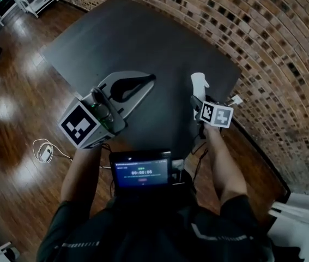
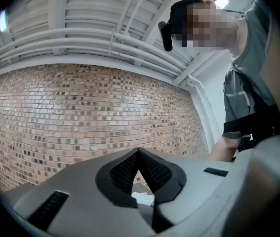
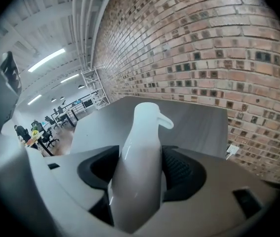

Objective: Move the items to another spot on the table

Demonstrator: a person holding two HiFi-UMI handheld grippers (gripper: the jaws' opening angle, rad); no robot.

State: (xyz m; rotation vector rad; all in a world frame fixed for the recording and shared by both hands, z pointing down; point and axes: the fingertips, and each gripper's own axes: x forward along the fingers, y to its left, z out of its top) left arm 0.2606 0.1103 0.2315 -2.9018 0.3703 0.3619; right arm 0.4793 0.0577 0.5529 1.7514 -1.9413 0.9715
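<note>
**White bottle gripped over the table's right side**

A brick wall (image 1: 274,48) runs close along the right edge of the dark table (image 1: 143,37). Wooden floor (image 1: 18,91) lies to the left, with a white cable (image 1: 43,150) on it. A lit screen (image 1: 141,171) sits at the person's chest. The left gripper (image 1: 143,83), well apart from the bottle, has its jaws together on nothing. The right gripper (image 3: 140,157) clamps the white bottle (image 3: 142,132) by its body, over the table near the wall. The bottle is glossy and narrow-necked, with a small hooked spout.
</note>
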